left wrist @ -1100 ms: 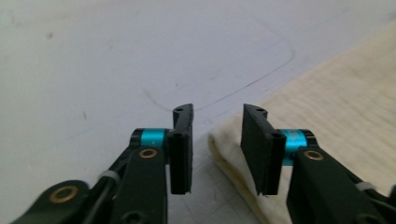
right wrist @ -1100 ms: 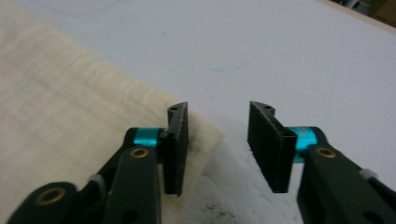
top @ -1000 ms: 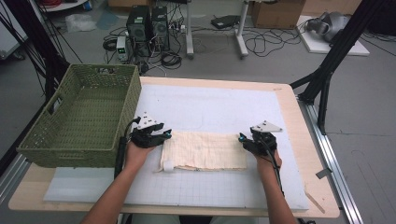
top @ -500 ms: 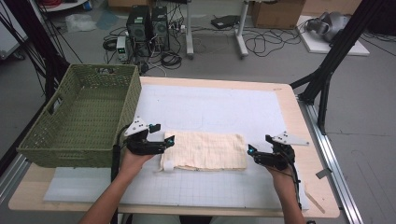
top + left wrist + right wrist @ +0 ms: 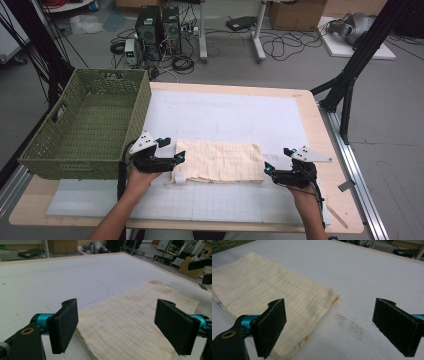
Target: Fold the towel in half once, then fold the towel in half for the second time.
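A: Where the wooden counter [image 5: 330, 150] carries its white gridded mat [image 5: 225, 115], what sits on it?
B: Folded cream cloth [image 5: 220, 161], flat, mid-front of mat. Green wicker basket [image 5: 80, 130] at counter's left edge.
A: Tools?
B: Left tool [image 5: 175, 159] just off cloth's left end, right tool [image 5: 268, 169] just off its right end. Both w/ jaws just opened wide, nothing gripped.
A: Room?
B: Grey floor, cables, PC towers [image 5: 157, 25] beyond counter; black frame legs at the sides.

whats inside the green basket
The green basket looks empty: its woven floor and far walls show bare in the high view. The strip of floor behind its near wall is covered, so something small and flat there would be hidden.
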Tool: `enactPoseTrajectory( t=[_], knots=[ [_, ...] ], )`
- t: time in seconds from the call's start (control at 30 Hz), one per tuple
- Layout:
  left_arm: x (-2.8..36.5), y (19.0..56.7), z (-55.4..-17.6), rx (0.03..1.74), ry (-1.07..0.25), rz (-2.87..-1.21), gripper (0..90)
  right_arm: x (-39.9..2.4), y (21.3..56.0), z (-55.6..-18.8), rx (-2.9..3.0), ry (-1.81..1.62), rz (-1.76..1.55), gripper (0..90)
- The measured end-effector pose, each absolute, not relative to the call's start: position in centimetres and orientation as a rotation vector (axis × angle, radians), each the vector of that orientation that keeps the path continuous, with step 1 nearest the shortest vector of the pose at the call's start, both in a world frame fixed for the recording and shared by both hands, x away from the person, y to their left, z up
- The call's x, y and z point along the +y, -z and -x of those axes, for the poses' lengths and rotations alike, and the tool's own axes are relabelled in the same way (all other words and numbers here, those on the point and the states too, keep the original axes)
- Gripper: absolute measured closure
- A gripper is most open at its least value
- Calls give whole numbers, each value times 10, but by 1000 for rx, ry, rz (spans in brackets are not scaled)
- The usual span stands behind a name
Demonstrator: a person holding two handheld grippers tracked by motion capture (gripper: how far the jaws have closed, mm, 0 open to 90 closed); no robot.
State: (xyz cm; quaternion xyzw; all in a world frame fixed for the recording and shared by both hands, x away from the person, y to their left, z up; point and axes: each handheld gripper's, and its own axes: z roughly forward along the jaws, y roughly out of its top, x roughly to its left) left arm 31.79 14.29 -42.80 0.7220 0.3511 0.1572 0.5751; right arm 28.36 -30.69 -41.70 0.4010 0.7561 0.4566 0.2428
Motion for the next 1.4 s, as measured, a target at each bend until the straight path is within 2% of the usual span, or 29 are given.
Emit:
enactPoseTrajectory(
  t=[0.97, 1.27, 1.4],
  knots=[
    [155, 431, -324, 882, -389, -1669, 203, -302, 423, -293, 2063, -1230, -1134, 111],
    [154, 425, -337, 918, -405, -1709, 207, -302, 424, -289, 2077, -1232, -1141, 111],
    [147, 420, -347, 921, -424, -1753, 237, -305, 422, -284, 2063, -1251, -1149, 111]
  ],
)
